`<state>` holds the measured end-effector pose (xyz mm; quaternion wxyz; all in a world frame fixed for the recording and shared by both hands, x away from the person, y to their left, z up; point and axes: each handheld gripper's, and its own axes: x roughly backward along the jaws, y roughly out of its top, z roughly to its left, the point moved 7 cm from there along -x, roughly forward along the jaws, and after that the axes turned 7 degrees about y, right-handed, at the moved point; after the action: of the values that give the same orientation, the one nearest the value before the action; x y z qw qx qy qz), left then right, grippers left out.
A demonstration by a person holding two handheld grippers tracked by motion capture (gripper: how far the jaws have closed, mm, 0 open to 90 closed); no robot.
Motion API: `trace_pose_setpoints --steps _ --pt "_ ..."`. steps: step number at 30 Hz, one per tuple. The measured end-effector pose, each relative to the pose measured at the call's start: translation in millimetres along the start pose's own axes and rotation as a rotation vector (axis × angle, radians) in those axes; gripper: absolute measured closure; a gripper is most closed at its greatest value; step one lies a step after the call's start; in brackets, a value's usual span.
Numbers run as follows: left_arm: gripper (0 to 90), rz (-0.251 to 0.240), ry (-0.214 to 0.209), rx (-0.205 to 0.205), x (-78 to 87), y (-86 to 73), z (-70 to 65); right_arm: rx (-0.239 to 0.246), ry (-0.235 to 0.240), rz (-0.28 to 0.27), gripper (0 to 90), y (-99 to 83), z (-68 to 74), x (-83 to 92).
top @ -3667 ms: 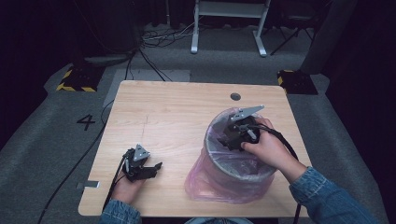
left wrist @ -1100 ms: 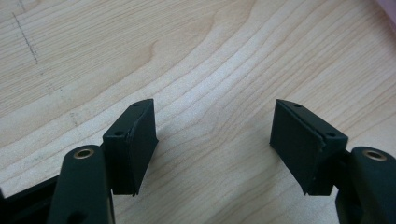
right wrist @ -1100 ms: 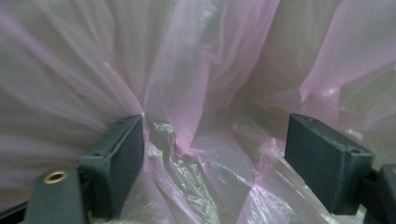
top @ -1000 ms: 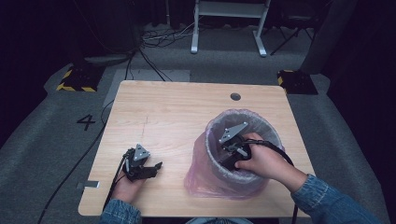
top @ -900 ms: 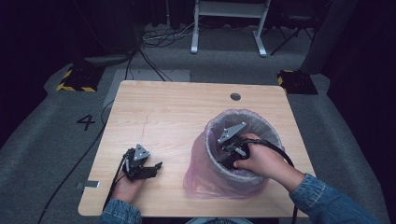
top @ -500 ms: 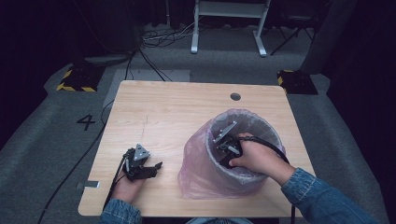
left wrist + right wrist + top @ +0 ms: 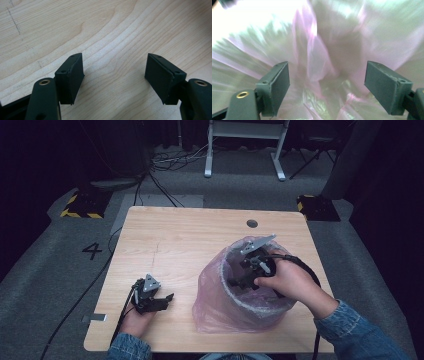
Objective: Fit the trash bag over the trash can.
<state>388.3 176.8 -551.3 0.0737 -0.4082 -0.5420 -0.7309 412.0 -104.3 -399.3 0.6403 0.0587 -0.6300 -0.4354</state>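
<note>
Two tools are in play: the right tool (image 7: 325, 87), jaws wide and just opened, should be lifted slowly clear of the pink liner (image 7: 220, 305) inside the bin (image 7: 250, 302); the left tool (image 7: 113, 77) is rested wide on the desk (image 7: 175, 240).

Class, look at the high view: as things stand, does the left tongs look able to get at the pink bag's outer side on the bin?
Probably yes. The left tongs rest open on the table, and bare wood lies between them and the pink bag. The right tongs are inside the bin, not in the way.
</note>
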Motion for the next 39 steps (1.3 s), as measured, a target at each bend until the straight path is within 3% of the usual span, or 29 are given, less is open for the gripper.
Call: trace_pose_setpoints --steps 8,16,23,39 --pt "31.2 0.0 0.0 -0.001 0.0 0.0 0.0 0.009 -0.013 -0.11 20.7 18.6 2.3 31.6" --pt "31.2 0.001 0.0 -0.002 0.0 0.1 0.1 0.019 -0.06 -0.229 21.0 19.1 -0.7 67.7" --pt "30.1 0.0 0.002 0.0 -3.1 2.6 0.7 0.008 -0.117 -0.32 21.1 2.3 -8.3 109.0" --pt "30.1 0.0 0.004 0.001 -3.0 2.5 0.5 -0.06 -0.22 -0.405 21.1 -47.7 -40.5 166.8"
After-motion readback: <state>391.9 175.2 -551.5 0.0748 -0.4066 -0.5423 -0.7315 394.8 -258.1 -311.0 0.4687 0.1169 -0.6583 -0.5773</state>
